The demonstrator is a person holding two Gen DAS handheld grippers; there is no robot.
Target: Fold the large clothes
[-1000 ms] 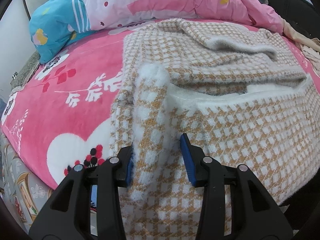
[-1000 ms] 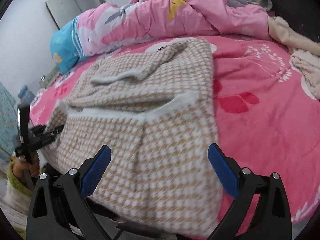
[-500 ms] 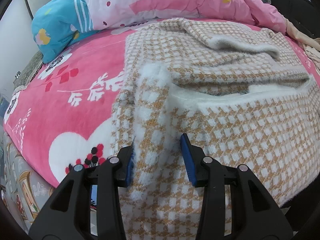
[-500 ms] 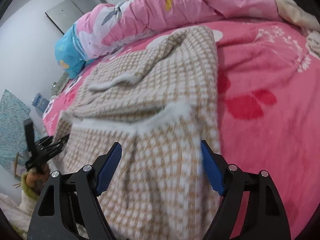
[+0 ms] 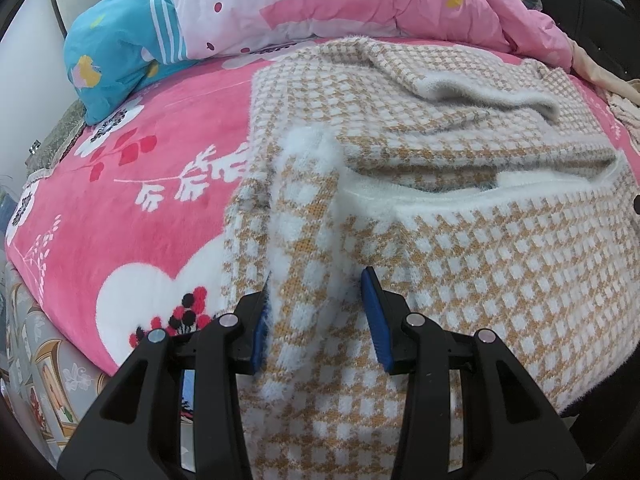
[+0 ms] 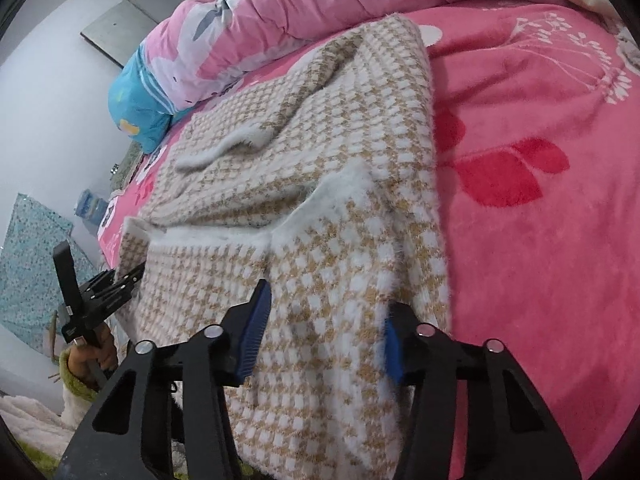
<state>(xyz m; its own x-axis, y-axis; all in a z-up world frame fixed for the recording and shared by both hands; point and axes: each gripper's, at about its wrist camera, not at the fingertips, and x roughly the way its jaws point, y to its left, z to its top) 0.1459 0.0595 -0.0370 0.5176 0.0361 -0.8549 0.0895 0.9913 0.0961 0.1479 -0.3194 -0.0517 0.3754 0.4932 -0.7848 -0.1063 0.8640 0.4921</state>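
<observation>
Left wrist view: the checked sweater (image 5: 460, 168) is lying across the pink blanket (image 5: 152, 184), filling the frame from 12 o'clock down to 6 o'clock. The fold looks partly done: a sleeve (image 5: 472, 88) is already lying over the body toward 1 o'clock, and the near hem is hanging over the bed's edge at 6 o'clock, so bringing the lower half up appears to be what is left. The left gripper (image 5: 318, 312) is pointing toward 12 o'clock, level with the bed edge, its jaws partly parted with a raised ridge of the knit standing between them; whether the blue pads (image 5: 374, 312) are really pinching the cloth cannot be told here. A pink quilt (image 5: 360, 0) is bunched at 12 o'clock.

Right wrist view: the sweater (image 6: 320, 168) is stretching from 12 o'clock to 6 o'clock, with the blanket (image 6: 540, 200) bare at 3 o'clock. The right gripper (image 6: 324, 328) is aiming toward 12 o'clock at the right near corner, jaws wide apart and straddling the hem without clamping it. At 9 o'clock the left gripper (image 6: 134, 276) is sitting at the opposite corner, tips at the cloth, held in a hand (image 6: 90, 360) with a green cuff. Both tools seem posed to lift the hem together.
</observation>
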